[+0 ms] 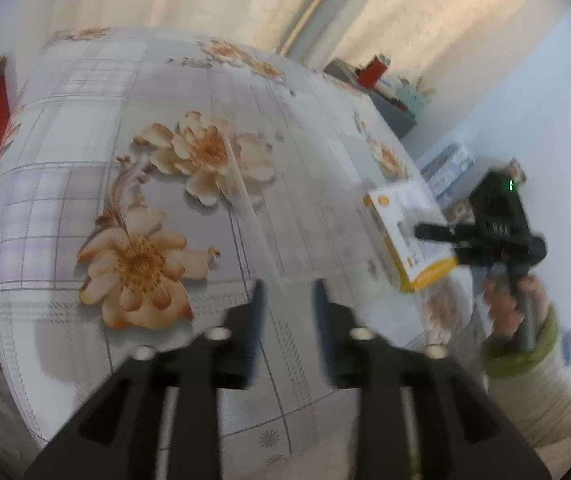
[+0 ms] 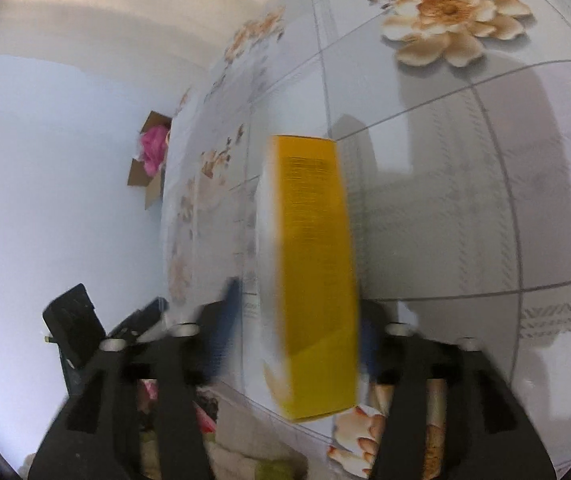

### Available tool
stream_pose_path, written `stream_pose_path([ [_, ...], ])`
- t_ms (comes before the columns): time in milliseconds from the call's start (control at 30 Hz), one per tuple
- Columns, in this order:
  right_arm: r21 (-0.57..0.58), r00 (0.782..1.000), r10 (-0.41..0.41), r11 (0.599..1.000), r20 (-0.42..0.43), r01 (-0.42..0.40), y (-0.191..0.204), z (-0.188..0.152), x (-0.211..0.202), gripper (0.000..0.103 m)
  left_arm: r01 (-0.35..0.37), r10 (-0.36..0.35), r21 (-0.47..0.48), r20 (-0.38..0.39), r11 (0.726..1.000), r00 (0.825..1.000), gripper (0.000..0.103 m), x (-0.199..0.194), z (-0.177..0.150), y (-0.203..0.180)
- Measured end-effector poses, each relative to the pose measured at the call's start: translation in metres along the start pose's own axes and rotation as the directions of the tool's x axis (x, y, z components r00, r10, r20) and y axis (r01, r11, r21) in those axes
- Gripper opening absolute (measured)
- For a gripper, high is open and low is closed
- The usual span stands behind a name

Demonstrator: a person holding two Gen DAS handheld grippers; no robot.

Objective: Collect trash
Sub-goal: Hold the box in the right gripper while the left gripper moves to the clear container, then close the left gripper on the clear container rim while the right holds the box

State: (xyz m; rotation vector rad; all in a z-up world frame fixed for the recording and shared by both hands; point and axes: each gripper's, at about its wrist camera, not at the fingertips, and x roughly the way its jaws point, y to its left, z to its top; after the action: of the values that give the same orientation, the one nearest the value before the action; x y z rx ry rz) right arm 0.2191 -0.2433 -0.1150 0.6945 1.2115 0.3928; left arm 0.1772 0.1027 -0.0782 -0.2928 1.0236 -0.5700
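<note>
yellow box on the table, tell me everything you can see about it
The yellow box is a slim carton that looks like cardboard, with one yellow side bearing small dark print and a white face with orange marks. It lies near the edge of the flowered tablecloth. It sits between the fingers of the right gripper, whose jaws stand wide around it. Blur hides whether the pads touch it. The left gripper is apart from it.

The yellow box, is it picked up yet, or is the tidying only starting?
Only starting. Nothing looks binned yet. The yellow box sits on the flowery table near its edge, between the right gripper's open fingers, not squeezed. The left gripper is empty. Grabbing and binning remain.
</note>
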Motion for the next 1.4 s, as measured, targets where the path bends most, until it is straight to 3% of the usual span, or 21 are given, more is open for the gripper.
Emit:
stream_pose_path([
  [167, 0.006, 0.999, -0.005, 1.0, 0.034, 0.005, -0.004, -0.001, -0.007, 0.072, -0.063, 0.063, 0.003, 0.003, 0.998, 0.998, 0.04, 0.011, 0.016, -0.006],
  [333, -0.024, 0.995, -0.069, 0.997, 0.069, 0.071, 0.006, 0.0, -0.004, 0.076, -0.197, 0.199, 0.061, -0.017, 0.978, 0.98, 0.04, 0.042, 0.03, -0.014],
  [467, -0.076, 0.98, -0.166, 0.982, 0.105, 0.175, 0.016, -0.003, 0.003, 0.083, -0.275, 0.279, 0.123, -0.009, 0.953, 0.96, 0.028, 0.056, 0.033, -0.022],
  [633, -0.198, 0.951, -0.28, 0.933, 0.131, 0.302, 0.035, -0.011, 0.013, 0.09, -0.296, 0.301, 0.144, -0.012, 0.944, 0.954, 0.013, 0.062, 0.031, -0.022],
  [800, -0.265, 0.917, -0.374, 0.878, 0.142, 0.399, 0.043, -0.015, 0.024, 0.09, -0.305, 0.31, 0.152, -0.011, 0.94, 0.951, 0.01, 0.06, 0.029, -0.023],
  [900, -0.309, 0.878, -0.446, 0.822, 0.171, 0.478, 0.049, -0.016, 0.036, 0.09, -0.316, 0.322, 0.174, -0.009, 0.933, 0.947, 0.009, 0.059, 0.026, -0.024],
  [1033, -0.336, 0.839, -0.503, 0.769, 0.206, 0.543, 0.048, -0.021, 0.042, 0.073, -0.317, 0.325, 0.183, -0.01, 0.93, 0.946, 0.009, 0.055, 0.022, -0.026],
  [1133, -0.327, 0.849, -0.49, 0.783, 0.199, 0.529, 0.045, -0.025, 0.036, 0.071, -0.314, 0.321, 0.18, -0.012, 0.932, 0.947, 0.009, 0.052, 0.017, -0.028],
  [1400, -0.315, 0.838, -0.509, 0.777, 0.195, 0.545, 0.041, -0.028, 0.028, 0.071, -0.34, 0.346, 0.19, -0.001, 0.921, 0.938, 0.009, 0.052, 0.011, -0.034],
])
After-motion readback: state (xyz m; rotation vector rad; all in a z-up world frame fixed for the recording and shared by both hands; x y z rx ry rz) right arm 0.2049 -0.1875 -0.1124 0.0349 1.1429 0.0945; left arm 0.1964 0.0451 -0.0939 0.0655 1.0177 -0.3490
